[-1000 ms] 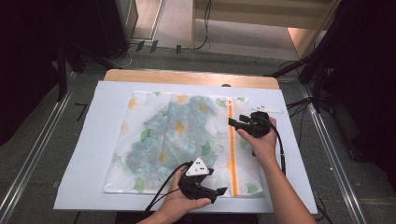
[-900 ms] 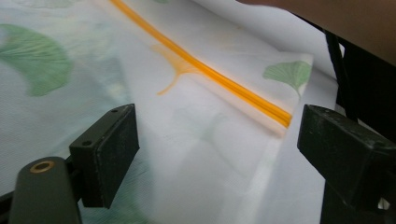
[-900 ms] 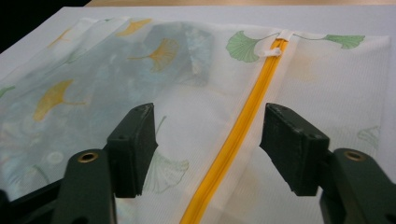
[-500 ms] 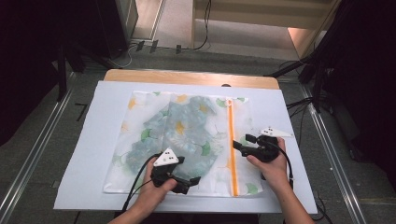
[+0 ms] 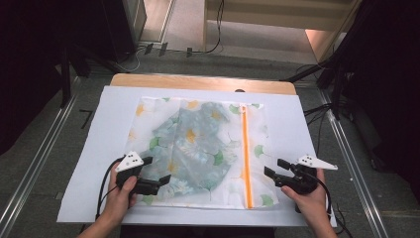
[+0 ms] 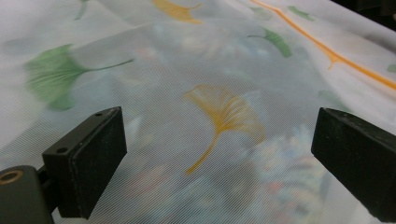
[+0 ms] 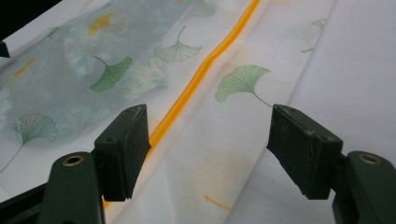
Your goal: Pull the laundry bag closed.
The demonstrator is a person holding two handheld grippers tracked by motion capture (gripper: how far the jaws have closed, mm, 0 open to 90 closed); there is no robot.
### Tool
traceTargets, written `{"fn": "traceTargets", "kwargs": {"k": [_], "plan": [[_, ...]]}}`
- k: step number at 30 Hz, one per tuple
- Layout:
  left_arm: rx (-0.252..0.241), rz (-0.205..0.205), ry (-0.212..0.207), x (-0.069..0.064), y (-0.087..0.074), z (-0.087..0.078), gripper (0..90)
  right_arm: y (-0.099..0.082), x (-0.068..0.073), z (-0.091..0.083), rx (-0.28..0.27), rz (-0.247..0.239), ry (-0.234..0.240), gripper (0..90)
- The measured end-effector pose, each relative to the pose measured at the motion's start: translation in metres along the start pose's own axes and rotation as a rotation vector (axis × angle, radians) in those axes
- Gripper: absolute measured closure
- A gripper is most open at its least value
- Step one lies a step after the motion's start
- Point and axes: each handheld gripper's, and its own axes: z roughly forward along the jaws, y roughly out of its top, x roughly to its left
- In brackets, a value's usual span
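Sheer leaf-print mesh bag (image 5: 198, 148) lies flat on the white sheet (image 5: 99, 129). Your left gripper (image 5: 159, 182) has just spread wide over the mesh, holding nothing; your right gripper (image 5: 272, 169) likewise, near the orange zip (image 5: 245, 158).

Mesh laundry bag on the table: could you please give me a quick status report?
Left gripper open, over bag's near left. Right gripper open, off its right edge. Mesh laundry bag flat, orange zipper shut, garment inside. Nothing in the way.

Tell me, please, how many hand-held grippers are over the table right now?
2. The left gripper is over the near-left part of the mesh laundry bag, open. The right gripper sits just right of the bag's orange zipper, near its right edge, also open.
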Motion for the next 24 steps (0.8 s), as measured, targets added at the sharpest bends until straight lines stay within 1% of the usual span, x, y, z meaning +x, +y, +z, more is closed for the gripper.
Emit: {"fn": "traceTargets", "kwargs": {"k": [2,5,8,9,10,12,14,15,16,17,19,20,21,23,24], "plan": [[-0.016,-0.016,0.012,0.010,-0.003,-0.010,3.4,-0.004,-0.002,-0.006,-0.004,0.006,-0.013,30.0],[-0.033,-0.046,0.046,0.023,-0.010,-0.026,3.4,-0.008,-0.004,-0.012,0.004,0.020,-0.008,29.0],[-0.046,-0.057,0.078,0.031,-0.013,-0.039,3.4,-0.010,-0.001,-0.019,-0.006,0.013,-0.005,27.2],[-0.059,-0.057,0.094,0.034,-0.014,-0.045,3.4,-0.010,0.000,-0.022,-0.011,0.012,-0.005,26.4],[-0.065,-0.058,0.101,0.036,-0.015,-0.049,3.4,-0.011,0.000,-0.025,-0.018,0.009,-0.008,26.0],[-0.085,-0.076,0.115,0.041,-0.017,-0.059,3.4,-0.012,0.001,-0.030,-0.031,0.014,-0.017,25.4],[-0.097,-0.082,0.137,0.045,-0.019,-0.069,3.4,-0.014,0.001,-0.037,-0.043,0.012,-0.023,24.6],[-0.098,-0.085,0.139,0.047,-0.020,-0.072,3.3,-0.016,0.001,-0.040,-0.045,0.013,-0.029,24.6],[-0.107,-0.094,0.149,0.049,-0.021,-0.076,3.4,-0.017,0.001,-0.042,-0.047,0.012,-0.028,24.5],[-0.114,-0.102,0.159,0.051,-0.021,-0.078,3.4,-0.018,0.001,-0.045,-0.046,0.010,-0.028,24.5],[-0.121,-0.109,0.165,0.053,-0.021,-0.082,3.4,-0.020,0.001,-0.047,-0.044,0.012,-0.036,24.6],[-0.117,-0.109,0.178,0.054,-0.020,-0.083,3.4,-0.020,0.000,-0.048,-0.046,0.010,-0.037,24.7],[-0.117,-0.113,0.181,0.055,-0.020,-0.082,3.4,-0.020,0.000,-0.048,-0.045,0.021,-0.033,24.8],[-0.109,-0.120,0.189,0.056,-0.020,-0.081,3.4,-0.019,0.000,-0.047,-0.051,0.021,-0.036,25.3],[-0.101,-0.117,0.195,0.056,-0.020,-0.080,3.4,-0.018,0.000,-0.046,-0.051,0.021,-0.035,25.5]]}}
